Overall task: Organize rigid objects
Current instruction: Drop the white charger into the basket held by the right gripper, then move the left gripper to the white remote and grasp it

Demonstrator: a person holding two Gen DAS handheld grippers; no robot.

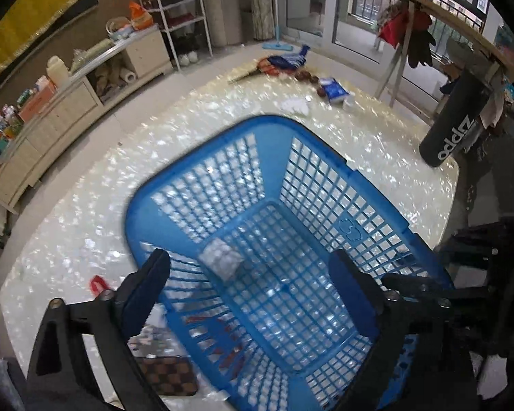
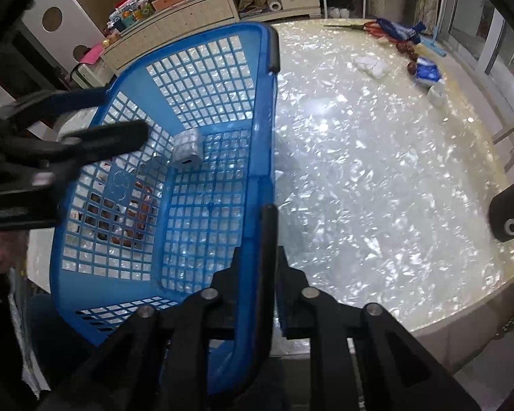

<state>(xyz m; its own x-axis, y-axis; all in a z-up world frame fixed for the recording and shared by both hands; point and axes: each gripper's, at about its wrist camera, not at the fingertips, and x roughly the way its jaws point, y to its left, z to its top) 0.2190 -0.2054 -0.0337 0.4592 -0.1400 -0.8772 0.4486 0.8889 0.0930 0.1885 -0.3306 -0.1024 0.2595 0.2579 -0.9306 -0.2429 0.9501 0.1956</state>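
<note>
1. Left wrist view: my left tongs (image 1: 250, 267) stand spread wide and empty above the blue basket (image 1: 325, 144), one finger over its near left wall, the other over its right wall. Directly below and between them, a small white checkered box (image 1: 222, 262) lies tilted on the basket floor, touching neither finger. I judge it belongs there, so the wide spread suits a release, with nothing left to pinch.

2. Same view: beyond the basket, farther along the tabletop (image 1: 102, 198), sit loose items well apart from my left tongs, a blue packet (image 1: 334, 89) among them. A dark bottle (image 1: 454, 130) stands upright off to the right.

3. Right wrist view: my right tongs (image 2: 272, 236) are nearly closed around the basket's dark handle bar (image 2: 269, 226), which runs up between the two fingers. Whether the pads press it I cannot tell. I judge this steadies the basket.

4. Same view: the box lies ahead and left of my right tongs, inside the basket. It looks rigid, white with a faint grid pattern and a small slot on its end face.
</note>
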